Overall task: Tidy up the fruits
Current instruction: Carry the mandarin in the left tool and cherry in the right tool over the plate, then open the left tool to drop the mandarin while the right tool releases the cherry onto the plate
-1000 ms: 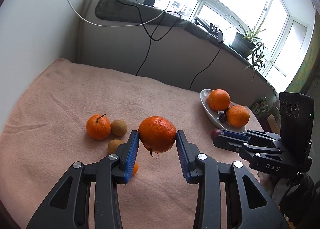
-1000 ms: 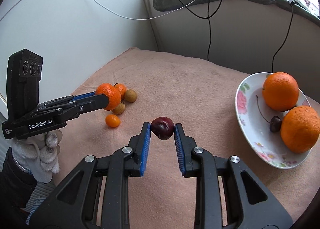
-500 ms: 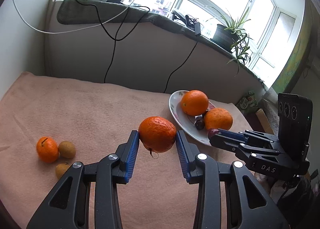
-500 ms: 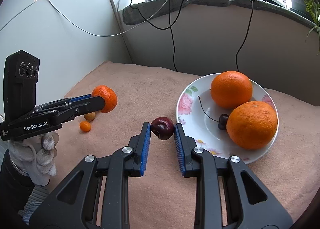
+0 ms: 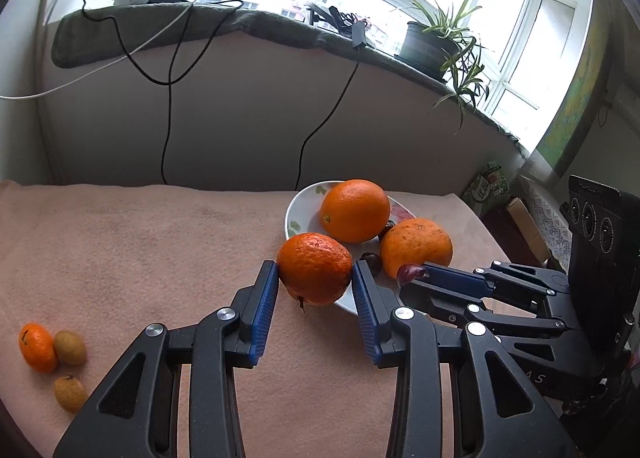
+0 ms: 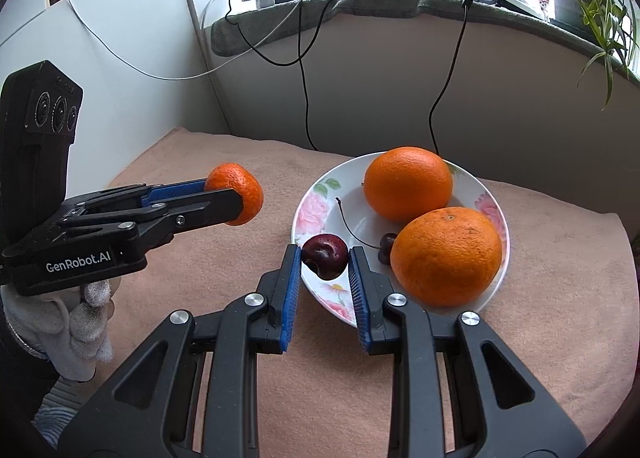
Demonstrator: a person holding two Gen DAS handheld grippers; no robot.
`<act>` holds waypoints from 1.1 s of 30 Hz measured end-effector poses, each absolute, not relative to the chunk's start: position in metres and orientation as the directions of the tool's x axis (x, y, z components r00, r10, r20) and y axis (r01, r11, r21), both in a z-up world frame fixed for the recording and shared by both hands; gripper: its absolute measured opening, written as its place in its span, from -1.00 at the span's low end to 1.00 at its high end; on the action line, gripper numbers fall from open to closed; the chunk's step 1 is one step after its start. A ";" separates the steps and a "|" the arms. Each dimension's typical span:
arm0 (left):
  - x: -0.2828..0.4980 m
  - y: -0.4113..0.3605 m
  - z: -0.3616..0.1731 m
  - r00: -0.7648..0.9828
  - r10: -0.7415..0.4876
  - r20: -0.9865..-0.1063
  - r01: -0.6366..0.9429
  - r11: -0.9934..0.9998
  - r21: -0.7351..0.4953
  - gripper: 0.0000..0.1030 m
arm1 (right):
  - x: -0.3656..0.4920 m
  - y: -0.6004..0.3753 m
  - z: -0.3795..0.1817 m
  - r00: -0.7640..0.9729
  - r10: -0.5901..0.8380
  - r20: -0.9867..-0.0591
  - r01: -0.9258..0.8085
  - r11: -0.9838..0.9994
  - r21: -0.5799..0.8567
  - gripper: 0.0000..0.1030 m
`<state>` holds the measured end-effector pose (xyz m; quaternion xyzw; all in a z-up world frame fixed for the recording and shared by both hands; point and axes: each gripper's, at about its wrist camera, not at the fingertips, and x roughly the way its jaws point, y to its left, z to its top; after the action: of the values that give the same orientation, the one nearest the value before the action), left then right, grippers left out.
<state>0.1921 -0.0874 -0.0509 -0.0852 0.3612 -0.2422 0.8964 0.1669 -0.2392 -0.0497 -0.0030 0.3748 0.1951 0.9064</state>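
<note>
I see a rough-skinned orange (image 5: 315, 268) and a dark cherry (image 6: 325, 256), both off the bench, at the near rim of the floral plate (image 6: 308, 214). The plate, toward the bench's far right, carries two big oranges (image 6: 408, 183) and a stemmed cherry (image 6: 385, 247). A small mandarin (image 5: 37, 347) and two brown longans (image 5: 70, 347) lie at the left edge.

Plated cherry (image 6: 386, 248) — half behind orange (image 6: 446, 256)
</note>
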 end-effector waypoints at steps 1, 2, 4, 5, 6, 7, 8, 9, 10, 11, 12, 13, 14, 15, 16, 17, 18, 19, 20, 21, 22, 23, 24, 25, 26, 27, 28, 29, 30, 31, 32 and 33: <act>0.194 -0.091 -0.052 0.619 -0.496 -0.609 0.375 0.868 -0.325 -0.29 | 0.168 -0.240 -0.050 0.643 0.348 -0.682 -0.351 0.926 0.141 -0.51; 0.197 -0.094 -0.053 0.616 -0.494 -0.613 0.379 0.869 -0.320 -0.29 | 0.169 -0.240 -0.051 0.642 0.346 -0.684 -0.349 0.927 0.140 -0.51; 0.202 -0.100 -0.055 0.611 -0.490 -0.621 0.384 0.870 -0.309 -0.29 | 0.171 -0.241 -0.051 0.642 0.339 -0.687 -0.346 0.928 0.135 -0.51; 0.204 -0.103 -0.056 0.607 -0.491 -0.625 0.386 0.870 -0.307 -0.29 | 0.171 -0.241 -0.052 0.642 0.338 -0.688 -0.345 0.929 0.133 -0.51; 0.207 -0.105 -0.057 0.601 -0.492 -0.630 0.391 0.868 -0.306 -0.29 | 0.172 -0.241 -0.052 0.639 0.339 -0.690 -0.347 0.928 0.135 -0.51; 0.209 -0.108 -0.058 0.596 -0.492 -0.634 0.395 0.868 -0.302 -0.29 | 0.172 -0.240 -0.053 0.635 0.342 -0.693 -0.350 0.927 0.137 -0.51; 0.211 -0.110 -0.059 0.594 -0.489 -0.639 0.397 0.869 -0.296 -0.29 | 0.173 -0.240 -0.053 0.632 0.342 -0.696 -0.352 0.926 0.136 -0.51; 0.212 -0.112 -0.059 0.591 -0.488 -0.642 0.400 0.869 -0.293 -0.29 | 0.174 -0.240 -0.054 0.630 0.339 -0.698 -0.352 0.927 0.133 -0.51; 0.214 -0.114 -0.060 0.587 -0.487 -0.646 0.401 0.869 -0.290 -0.29 | 0.174 -0.240 -0.055 0.629 0.338 -0.700 -0.350 0.927 0.133 -0.51; 0.215 -0.116 -0.061 0.584 -0.487 -0.650 0.403 0.869 -0.288 -0.29 | 0.175 -0.240 -0.056 0.626 0.337 -0.703 -0.349 0.928 0.134 -0.51; 0.216 -0.117 -0.062 0.581 -0.486 -0.653 0.405 0.868 -0.285 -0.29 | 0.175 -0.241 -0.057 0.625 0.337 -0.704 -0.347 0.928 0.136 -0.51; 0.216 -0.119 -0.062 0.580 -0.484 -0.655 0.408 0.869 -0.281 -0.29 | 0.176 -0.241 -0.058 0.624 0.337 -0.705 -0.345 0.928 0.139 -0.51; 0.217 -0.120 -0.063 0.578 -0.484 -0.658 0.411 0.868 -0.277 -0.29 | 0.176 -0.242 -0.059 0.622 0.339 -0.706 -0.344 0.928 0.142 -0.51; 0.217 -0.122 -0.063 0.576 -0.482 -0.660 0.412 0.869 -0.274 -0.29 | 0.176 -0.242 -0.060 0.620 0.339 -0.707 -0.344 0.928 0.144 -0.51; 0.218 -0.122 -0.063 0.576 -0.481 -0.661 0.413 0.869 -0.273 -0.29 | 0.178 -0.242 -0.060 0.618 0.338 -0.710 -0.344 0.928 0.143 -0.51; 0.219 -0.123 -0.063 0.574 -0.481 -0.663 0.413 0.869 -0.273 -0.29 | 0.178 -0.243 -0.061 0.616 0.337 -0.712 -0.343 0.929 0.143 -0.51; 0.220 -0.124 -0.064 0.572 -0.480 -0.665 0.413 0.869 -0.272 -0.29 | 0.179 -0.242 -0.061 0.615 0.335 -0.714 -0.341 0.929 0.143 -0.51; 0.221 -0.125 -0.064 0.569 -0.481 -0.667 0.415 0.868 -0.272 -0.29 | 0.180 -0.242 -0.062 0.613 0.334 -0.715 -0.340 0.930 0.143 -0.51; 0.221 -0.125 -0.065 0.568 -0.479 -0.669 0.415 0.869 -0.270 -0.29 | 0.180 -0.242 -0.062 0.612 0.335 -0.717 -0.340 0.929 0.144 -0.51; 0.222 -0.126 -0.065 0.569 -0.476 -0.670 0.413 0.870 -0.268 -0.29 | 0.181 -0.242 -0.063 0.610 0.336 -0.718 -0.341 0.929 0.145 -0.51; 0.222 -0.126 -0.065 0.568 -0.476 -0.671 0.413 0.871 -0.268 -0.29 | 0.181 -0.241 -0.063 0.608 0.335 -0.719 -0.342 0.929 0.143 -0.51; 0.223 -0.126 -0.065 0.567 -0.476 -0.672 0.411 0.871 -0.269 -0.29 | 0.182 -0.240 -0.064 0.609 0.332 -0.720 -0.341 0.929 0.141 -0.51; 0.223 -0.126 -0.065 0.567 -0.474 -0.674 0.409 0.872 -0.269 -0.29 | 0.182 -0.240 -0.065 0.608 0.331 -0.721 -0.339 0.930 0.140 -0.51; 0.224 -0.127 -0.065 0.566 -0.473 -0.675 0.409 0.872 -0.269 -0.29 | 0.182 -0.240 -0.065 0.608 0.331 -0.722 -0.338 0.930 0.141 -0.51; 0.224 -0.127 -0.065 0.565 -0.474 -0.675 0.410 0.872 -0.268 -0.29 | 0.183 -0.239 -0.065 0.607 0.330 -0.723 -0.337 0.931 0.142 -0.51; 0.225 -0.128 -0.065 0.563 -0.475 -0.676 0.413 0.871 -0.267 -0.29 | 0.184 -0.239 -0.065 0.608 0.328 -0.723 -0.336 0.931 0.140 -0.51; 0.225 -0.128 -0.065 0.562 -0.476 -0.677 0.415 0.870 -0.267 -0.29 | 0.184 -0.239 -0.066 0.608 0.328 -0.723 -0.336 0.931 0.141 -0.51; 0.225 -0.129 -0.065 0.559 -0.477 -0.678 0.417 0.869 -0.267 -0.29 | 0.185 -0.239 -0.066 0.607 0.330 -0.723 -0.336 0.931 0.143 -0.51; 0.226 -0.129 -0.065 0.557 -0.479 -0.679 0.418 0.868 -0.269 -0.29 | 0.184 -0.240 -0.066 0.607 0.331 -0.723 -0.336 0.931 0.144 -0.51; 0.226 -0.129 -0.065 0.557 -0.479 -0.679 0.418 0.868 -0.270 -0.29 | 0.185 -0.240 -0.067 0.608 0.330 -0.722 -0.335 0.931 0.144 -0.51; 0.226 -0.129 -0.065 0.558 -0.478 -0.679 0.418 0.868 -0.268 -0.29 | 0.185 -0.240 -0.067 0.607 0.331 -0.723 -0.335 0.931 0.145 -0.51; 0.226 -0.129 -0.065 0.558 -0.477 -0.679 0.418 0.868 -0.267 -0.29 | 0.185 -0.240 -0.067 0.605 0.332 -0.724 -0.336 0.930 0.147 -0.51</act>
<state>0.2264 -0.1294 -0.0648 -0.0377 0.3957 -0.2538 0.8818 0.1849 -0.2402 -0.0672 -0.0022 0.4037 0.1865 0.8957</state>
